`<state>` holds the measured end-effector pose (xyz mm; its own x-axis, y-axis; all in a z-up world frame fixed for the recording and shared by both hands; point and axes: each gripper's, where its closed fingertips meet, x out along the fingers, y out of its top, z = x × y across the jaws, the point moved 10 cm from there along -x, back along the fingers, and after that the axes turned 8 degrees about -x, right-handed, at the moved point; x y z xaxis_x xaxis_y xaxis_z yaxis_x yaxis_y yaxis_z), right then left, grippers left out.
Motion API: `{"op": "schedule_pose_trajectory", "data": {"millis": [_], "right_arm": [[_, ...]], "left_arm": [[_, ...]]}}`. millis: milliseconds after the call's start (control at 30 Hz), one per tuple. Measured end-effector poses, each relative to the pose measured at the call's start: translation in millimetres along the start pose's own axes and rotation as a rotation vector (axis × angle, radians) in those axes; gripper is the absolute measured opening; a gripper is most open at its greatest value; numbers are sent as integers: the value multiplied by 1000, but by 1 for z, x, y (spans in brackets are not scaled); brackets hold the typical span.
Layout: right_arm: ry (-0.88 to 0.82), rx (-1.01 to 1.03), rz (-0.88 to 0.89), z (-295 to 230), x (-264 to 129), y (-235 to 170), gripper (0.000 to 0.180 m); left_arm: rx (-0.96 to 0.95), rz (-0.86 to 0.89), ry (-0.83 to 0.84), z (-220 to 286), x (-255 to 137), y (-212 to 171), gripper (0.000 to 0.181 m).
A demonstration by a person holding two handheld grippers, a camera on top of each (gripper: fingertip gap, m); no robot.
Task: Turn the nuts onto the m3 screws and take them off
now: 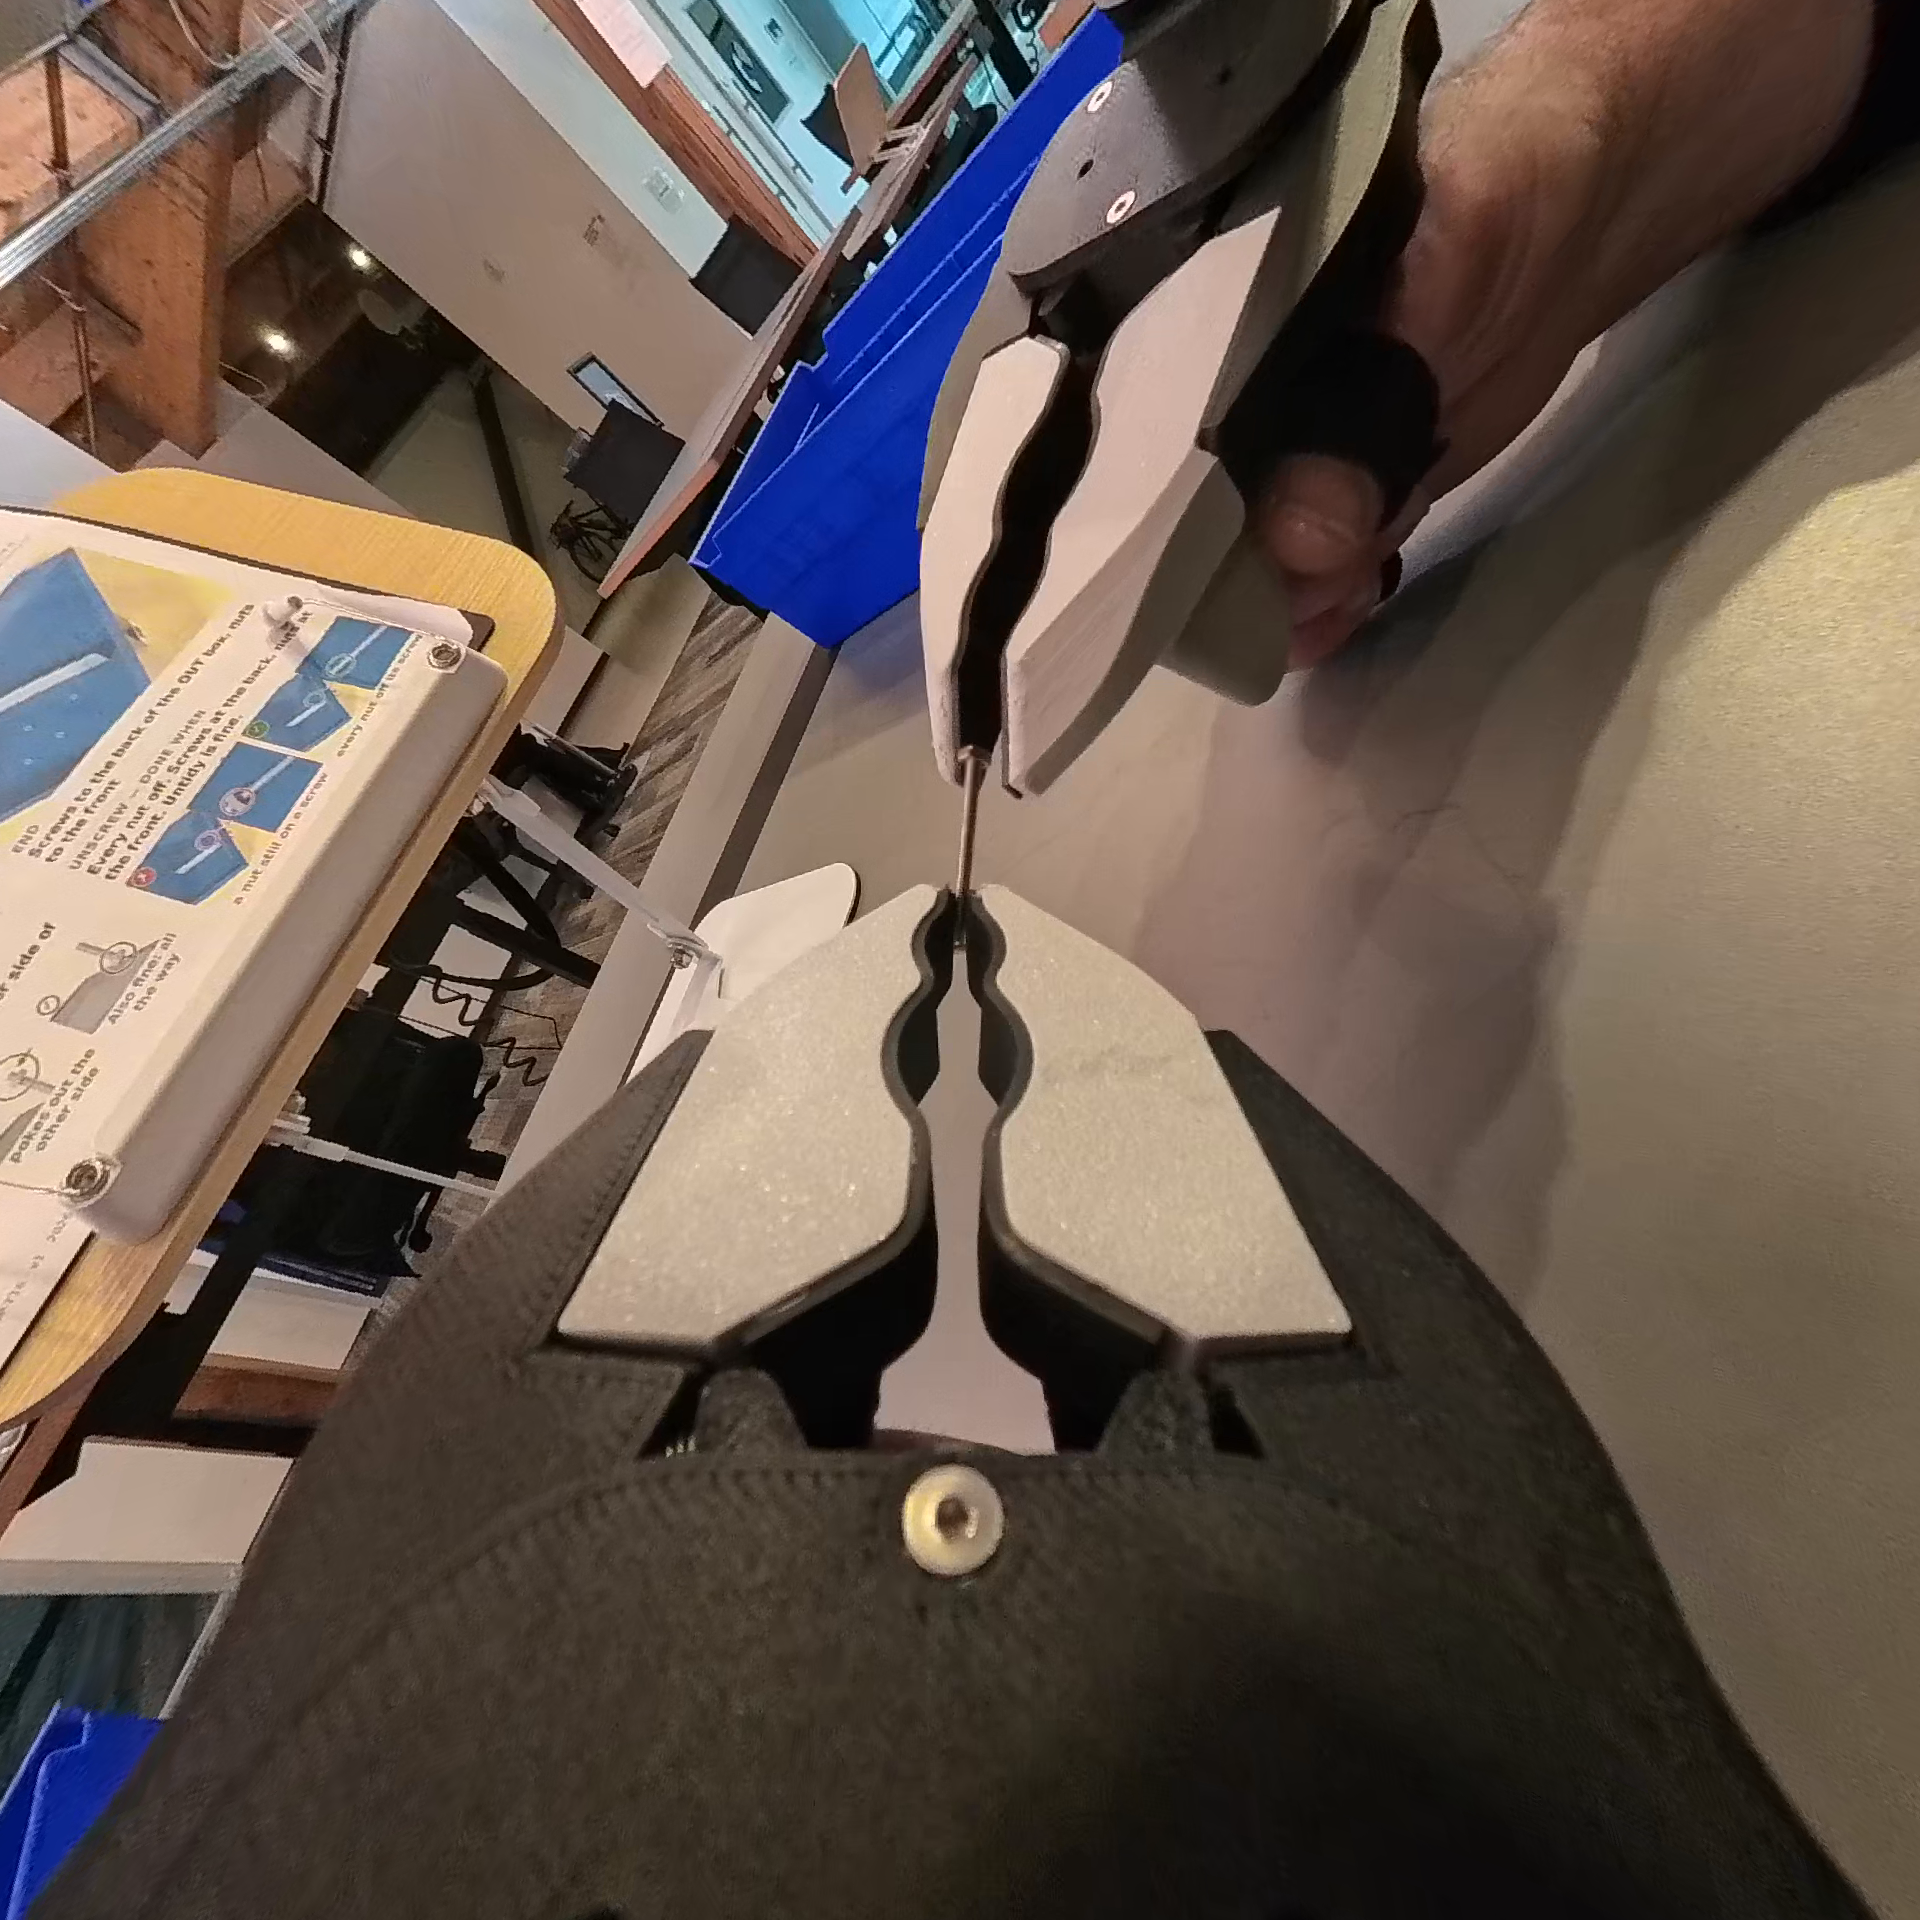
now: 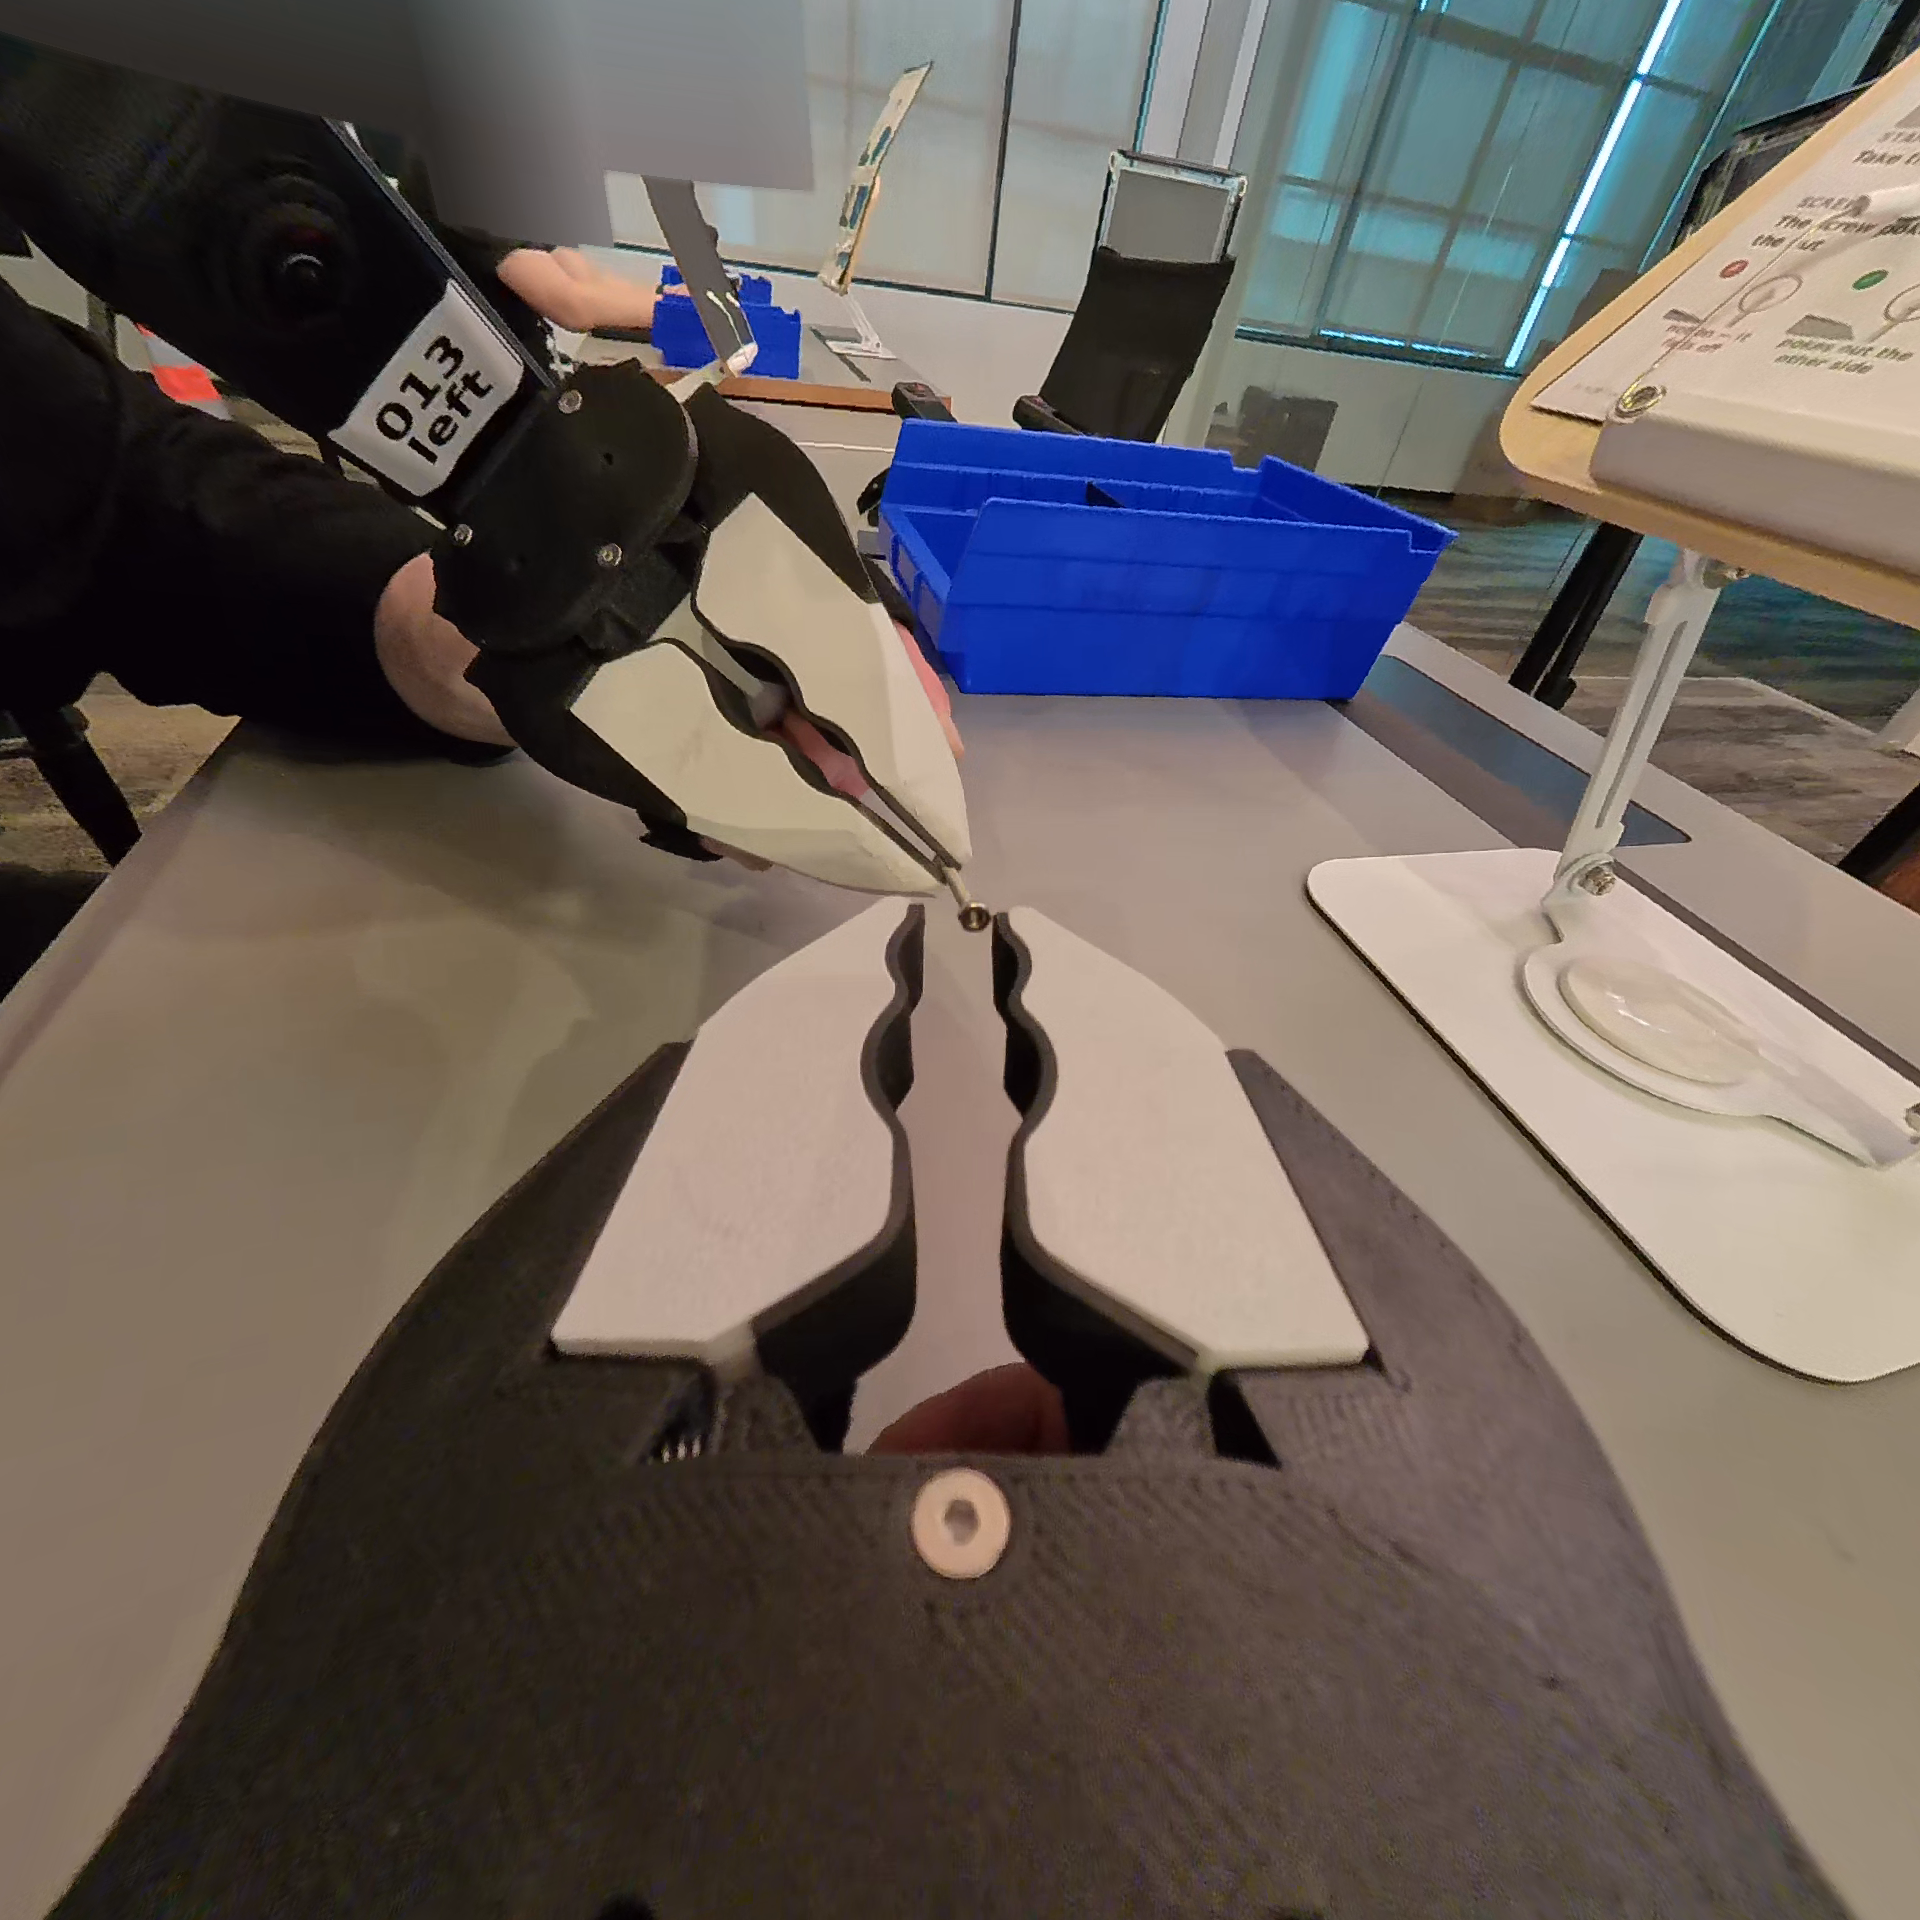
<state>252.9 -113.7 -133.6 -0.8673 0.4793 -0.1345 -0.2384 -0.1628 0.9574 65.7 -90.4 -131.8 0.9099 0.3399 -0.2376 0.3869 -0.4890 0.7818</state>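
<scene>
You're over a plain grey table in an open office with big windows; a blue bin sits at the far edge and a white stand carries an instruction board to your right. Your left gripper is pinched tight on the screw, its shaft poking out past the tips. Your right gripper stands slightly parted, the screw's head right between its tips; whether they touch it, I can't tell.
</scene>
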Motion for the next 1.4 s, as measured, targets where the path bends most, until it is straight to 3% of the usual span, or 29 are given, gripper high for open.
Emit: {"op": "schedule_pose_trajectory", "data": {"millis": [567, 700, 867, 1100, 1400], "right_arm": [[-10, -14, -12, 1, 0, -1, 13], [2, -22, -3, 1, -2, -1, 14], [52, -49, 34, -6, -2, 5, 16], [102, -111, 18, -18, 2, 8, 18], [110, -127, -35, -12, 0, 1, 14]], "left_arm": [[-12, 5, -9, 0, 0, 1, 2], [-92, 31, -62, -2, -3, 2, 2], [-327, 96, -263, -12, -13, 0, 2], [-468, 132, -397, -13, -20, -5, 2], [-484, 47, -379, -19, -24, -22, 2]]}}
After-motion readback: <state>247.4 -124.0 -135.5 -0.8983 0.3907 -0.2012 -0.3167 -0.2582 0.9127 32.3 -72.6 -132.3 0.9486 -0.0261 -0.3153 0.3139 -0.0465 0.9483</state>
